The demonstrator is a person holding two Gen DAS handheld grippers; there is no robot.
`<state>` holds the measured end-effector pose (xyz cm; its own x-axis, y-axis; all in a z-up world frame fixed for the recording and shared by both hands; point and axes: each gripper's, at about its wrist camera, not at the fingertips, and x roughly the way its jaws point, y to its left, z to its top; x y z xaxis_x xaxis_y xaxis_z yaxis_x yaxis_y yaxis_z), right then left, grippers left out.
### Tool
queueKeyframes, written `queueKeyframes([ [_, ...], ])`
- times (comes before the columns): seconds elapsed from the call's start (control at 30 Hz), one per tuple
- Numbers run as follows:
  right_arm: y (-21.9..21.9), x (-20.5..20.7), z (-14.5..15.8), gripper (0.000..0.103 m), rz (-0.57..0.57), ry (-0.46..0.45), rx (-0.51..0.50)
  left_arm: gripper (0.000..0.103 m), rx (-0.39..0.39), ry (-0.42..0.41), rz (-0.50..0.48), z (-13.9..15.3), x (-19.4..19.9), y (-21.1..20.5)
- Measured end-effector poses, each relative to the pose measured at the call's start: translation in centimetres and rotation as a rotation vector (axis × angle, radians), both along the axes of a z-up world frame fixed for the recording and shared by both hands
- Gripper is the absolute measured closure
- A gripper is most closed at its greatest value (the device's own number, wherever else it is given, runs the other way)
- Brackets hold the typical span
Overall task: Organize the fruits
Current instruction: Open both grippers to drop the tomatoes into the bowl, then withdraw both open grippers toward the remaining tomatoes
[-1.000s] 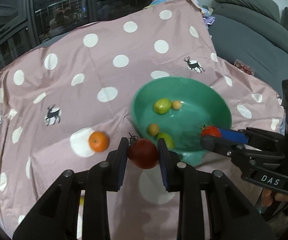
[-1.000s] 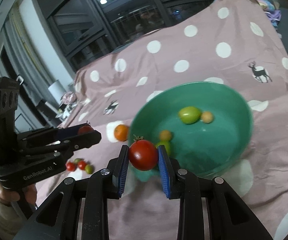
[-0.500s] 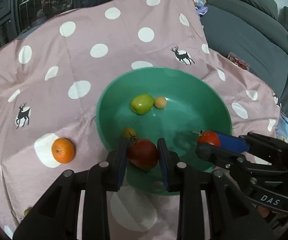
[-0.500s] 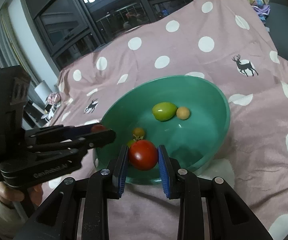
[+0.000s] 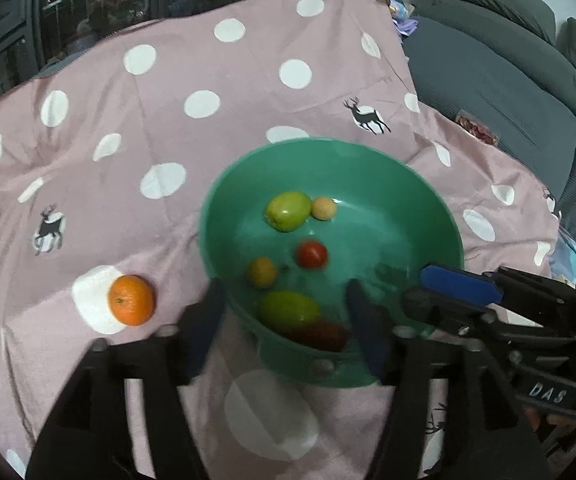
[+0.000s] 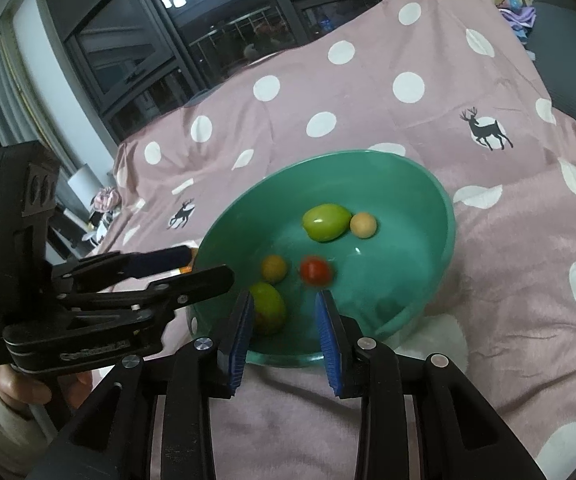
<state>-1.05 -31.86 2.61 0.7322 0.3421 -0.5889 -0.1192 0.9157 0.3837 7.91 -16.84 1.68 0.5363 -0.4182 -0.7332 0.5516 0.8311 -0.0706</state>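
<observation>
A green bowl (image 5: 428, 200) (image 6: 440, 208) sits on the pink spotted cloth. It holds two green fruits (image 5: 288, 211) (image 5: 288, 310), two small yellow-orange fruits (image 5: 324, 208) (image 5: 261, 272) and a red tomato (image 5: 311, 254) (image 6: 315, 270). A second red tomato (image 5: 324, 336) is a blur at the bowl's near wall, between my left gripper's fingers. My left gripper (image 5: 283, 312) is open over the near rim. My right gripper (image 6: 283, 308) is open and empty over the near rim. An orange (image 5: 131, 300) lies on the cloth left of the bowl.
A grey sofa (image 5: 508, 60) stands at the right behind the table. Dark windows (image 6: 207, 40) are at the back. The cloth (image 5: 167, 120) slopes down at the far and left edges.
Both grippers have opened over the bowl and let go of their red tomatoes. One tomato now lies in the bowl's middle; the other is dropping at the near wall.
</observation>
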Motion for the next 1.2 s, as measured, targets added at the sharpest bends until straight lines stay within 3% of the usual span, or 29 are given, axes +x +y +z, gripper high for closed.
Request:
queueKeyframes([
  [0.17,-0.9,-1.2,0.1,0.068,-0.011,-0.019,0.056,0.017,0.000,-0.015,0.061,0.6,-1.1,3.2],
  [0.57,0.8,-4.0,0.7,0.062,0.034,-0.022,0.077,0.001,-0.005,0.033,0.340,0.2,-6.4,16.0],
  [0.7,2.8,-4.8,1.1,0.047,0.079,-0.018,0.068,0.001,-0.015,0.044,0.414,0.2,-8.7,19.3],
  [0.77,4.0,-5.2,1.5,0.045,0.113,-0.023,0.060,0.001,-0.031,0.048,0.440,0.2,-9.8,20.7],
  [1.2,11.7,-6.3,1.7,0.040,0.291,0.024,-0.038,0.000,-0.220,0.134,0.564,-1.1,-12.0,24.7],
])
